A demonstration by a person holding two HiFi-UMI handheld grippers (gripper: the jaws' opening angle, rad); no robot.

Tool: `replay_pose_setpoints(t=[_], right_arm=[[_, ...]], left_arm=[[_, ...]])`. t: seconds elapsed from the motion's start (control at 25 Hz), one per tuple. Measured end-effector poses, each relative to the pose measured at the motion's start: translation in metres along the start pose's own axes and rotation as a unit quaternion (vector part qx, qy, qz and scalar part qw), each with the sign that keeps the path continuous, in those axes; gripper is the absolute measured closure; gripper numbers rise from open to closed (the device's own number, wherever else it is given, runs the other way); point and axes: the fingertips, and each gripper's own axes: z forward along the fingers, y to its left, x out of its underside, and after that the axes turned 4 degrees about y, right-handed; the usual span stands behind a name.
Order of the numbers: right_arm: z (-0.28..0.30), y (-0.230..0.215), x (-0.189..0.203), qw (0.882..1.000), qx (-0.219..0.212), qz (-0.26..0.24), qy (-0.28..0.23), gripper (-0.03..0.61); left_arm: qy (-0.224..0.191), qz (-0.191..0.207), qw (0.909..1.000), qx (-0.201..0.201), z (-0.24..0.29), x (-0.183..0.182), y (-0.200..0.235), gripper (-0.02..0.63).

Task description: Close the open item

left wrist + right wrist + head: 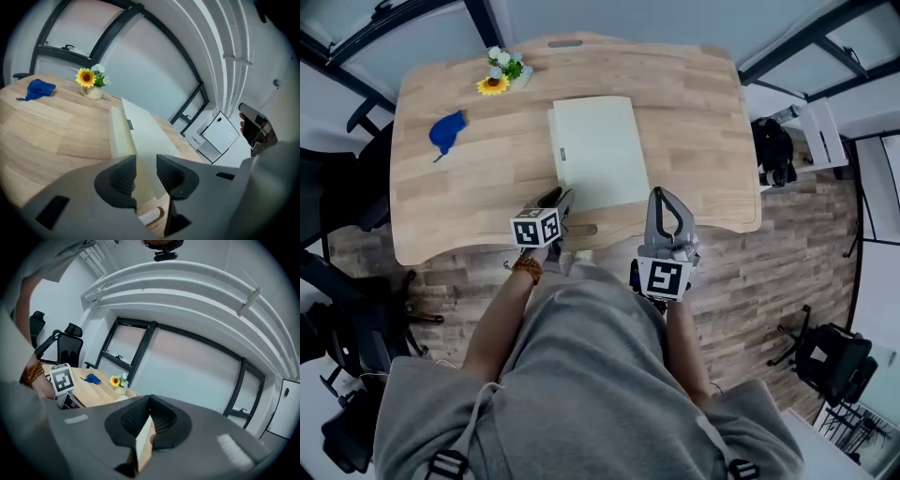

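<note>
A pale cream flat case (598,152) lies in the middle of the wooden table (469,187), its cover lying flat, with a small dark clasp on its left side. My left gripper (561,199) is at the case's near left corner. In the left gripper view the case (140,136) runs away from the left gripper (146,173), and its thin near edge reaches in between the jaws, which stand apart without pressing on it. My right gripper (662,195) hovers just right of the case's near right corner, shut and empty. In its own view the right gripper (149,413) points up towards the windows.
A small sunflower pot (502,73) and a blue cloth (447,131) sit at the table's far left. Black office chairs (337,309) stand left of the table, and another chair (830,361) at the lower right. The person's grey sleeves fill the foreground.
</note>
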Motion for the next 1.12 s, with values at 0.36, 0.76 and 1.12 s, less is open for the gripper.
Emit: replay_pose_setpoints(t=[0.36,0.76,1.12], right_arm=[[0.014,-0.01,0.004,1.0,0.011,0.008,0.012,0.567],[0.022,-0.006,0.017,1.0,-0.014,0.002,0.003,0.566],[0.023,0.009,0.036,0.996,-0.082,-0.025,0.003,0.566]], left_arm=[[0.04,-0.034,0.998,0.034,0.018,0.007,-0.002,0.476],[0.012,0.004,0.9978,0.065,0.008,-0.03,-0.04,0.48],[0.016,0.03,0.9952,0.092,0.01,-0.068,-0.087,0.558]])
